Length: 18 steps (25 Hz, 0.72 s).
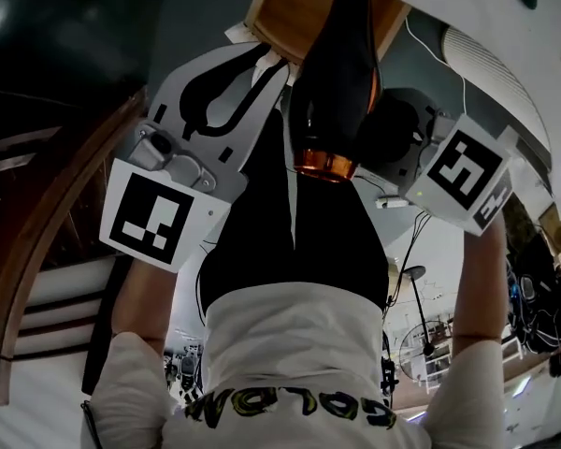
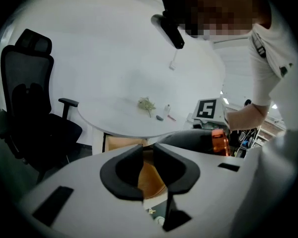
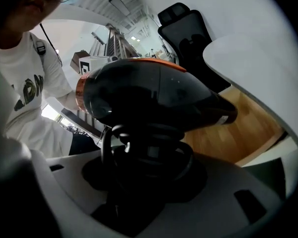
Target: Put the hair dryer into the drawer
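The hair dryer (image 1: pixel 335 73) is black with an orange ring at its rear and hangs nozzle-first over the open wooden drawer (image 1: pixel 290 7). My right gripper (image 1: pixel 372 124) is shut on its handle, which has the cord wound round it. In the right gripper view the dryer's body (image 3: pixel 149 95) lies across the top of the right gripper (image 3: pixel 144 167), above the drawer's wooden bottom (image 3: pixel 248 128). My left gripper (image 1: pixel 252 68) hangs just left of the dryer, shut on nothing. From the left gripper (image 2: pixel 148 155) I see the dryer (image 2: pixel 208 139) to the right and the drawer (image 2: pixel 119 144) ahead.
A round white table (image 2: pixel 124 113) stands over the drawer, with a few small items on its top. A black office chair (image 2: pixel 30 113) is to the left of it. The person's legs and white shirt (image 1: pixel 290 344) fill the lower head view.
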Each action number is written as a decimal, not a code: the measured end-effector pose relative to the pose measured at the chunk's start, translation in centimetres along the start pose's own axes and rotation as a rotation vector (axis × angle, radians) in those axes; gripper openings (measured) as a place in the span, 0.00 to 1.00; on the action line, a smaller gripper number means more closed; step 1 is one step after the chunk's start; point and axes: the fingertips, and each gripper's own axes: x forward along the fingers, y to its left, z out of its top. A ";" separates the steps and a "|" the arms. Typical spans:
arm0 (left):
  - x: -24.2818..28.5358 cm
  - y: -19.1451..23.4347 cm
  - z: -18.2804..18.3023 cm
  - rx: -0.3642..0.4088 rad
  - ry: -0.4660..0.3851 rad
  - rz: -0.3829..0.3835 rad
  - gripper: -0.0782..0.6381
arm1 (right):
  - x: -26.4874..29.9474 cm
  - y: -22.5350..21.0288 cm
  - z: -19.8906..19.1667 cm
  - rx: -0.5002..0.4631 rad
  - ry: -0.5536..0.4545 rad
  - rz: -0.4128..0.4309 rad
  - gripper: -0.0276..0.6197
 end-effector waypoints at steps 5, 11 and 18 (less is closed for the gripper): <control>2.0 0.6 0.2 0.031 0.057 -0.038 0.22 | 0.3 -3.8 0.6 0.021 0.021 -0.005 0.42; 3.4 2.1 -0.2 0.066 0.128 -0.025 0.22 | 1.0 -7.1 0.5 0.018 0.088 -0.065 0.42; 5.7 4.6 -0.6 0.120 0.191 -0.041 0.22 | 2.0 -11.7 1.0 -0.039 0.181 -0.224 0.42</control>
